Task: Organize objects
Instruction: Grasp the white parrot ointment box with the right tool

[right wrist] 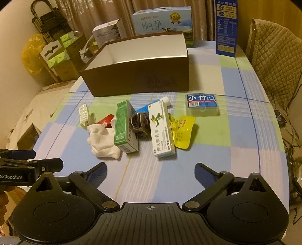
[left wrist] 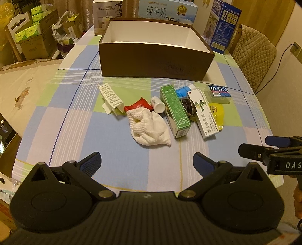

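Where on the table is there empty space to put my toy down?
Bare cloth lies between the white cloth and the left tongs, and left of the white clip. The brown box looks empty too. It is crowded around the green box and yellow pouch.

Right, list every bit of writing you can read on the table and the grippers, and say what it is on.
"纯牛奶" on the milk carton.
"小竹" on the clear case.
"J10" on the white box.
"DAS", cut off, on the right gripper.
"enRobot.AI", cut off, on the left gripper.
"A酸乳膏", partly legible, on the white dragon box.
Green box, blue carton, red packet: print too small or blurred.
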`<act>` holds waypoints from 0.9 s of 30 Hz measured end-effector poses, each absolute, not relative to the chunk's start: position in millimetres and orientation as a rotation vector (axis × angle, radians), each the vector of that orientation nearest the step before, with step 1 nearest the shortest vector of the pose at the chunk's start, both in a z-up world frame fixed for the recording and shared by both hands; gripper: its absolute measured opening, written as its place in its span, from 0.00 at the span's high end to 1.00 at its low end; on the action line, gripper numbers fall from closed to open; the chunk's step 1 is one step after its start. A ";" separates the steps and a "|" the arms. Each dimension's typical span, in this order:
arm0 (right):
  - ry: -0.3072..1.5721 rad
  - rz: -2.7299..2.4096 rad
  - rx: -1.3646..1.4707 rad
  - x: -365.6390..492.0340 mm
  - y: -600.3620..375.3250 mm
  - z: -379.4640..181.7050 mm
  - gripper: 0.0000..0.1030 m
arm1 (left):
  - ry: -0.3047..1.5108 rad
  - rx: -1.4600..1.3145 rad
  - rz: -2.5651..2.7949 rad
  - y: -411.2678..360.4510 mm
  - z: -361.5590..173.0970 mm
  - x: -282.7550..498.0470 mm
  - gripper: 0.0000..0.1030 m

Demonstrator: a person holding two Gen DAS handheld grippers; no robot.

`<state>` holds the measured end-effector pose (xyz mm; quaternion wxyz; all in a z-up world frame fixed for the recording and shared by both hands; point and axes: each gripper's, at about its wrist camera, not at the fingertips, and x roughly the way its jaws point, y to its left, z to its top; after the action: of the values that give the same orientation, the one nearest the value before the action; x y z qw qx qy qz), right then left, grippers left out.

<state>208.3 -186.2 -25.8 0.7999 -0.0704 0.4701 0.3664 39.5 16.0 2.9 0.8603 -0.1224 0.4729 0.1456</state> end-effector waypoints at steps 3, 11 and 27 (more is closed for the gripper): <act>0.997 0.794 -0.156 216.2 -184.2 -28.6 0.16 | 0.992 -0.266 0.324 18.1 2.7 43.3 0.01; 0.953 0.833 -0.203 235.1 -171.4 -41.5 0.34 | 0.988 -0.292 0.385 31.5 -2.3 55.7 0.01; 0.916 0.887 -0.312 264.8 -132.2 -92.4 0.54 | 1.003 -0.329 0.496 68.9 -27.6 81.3 0.01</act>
<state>264.8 -132.2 -92.4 0.7921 -0.1452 0.4259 0.4124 81.3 68.9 -27.6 0.8347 -0.1553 0.4737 0.2339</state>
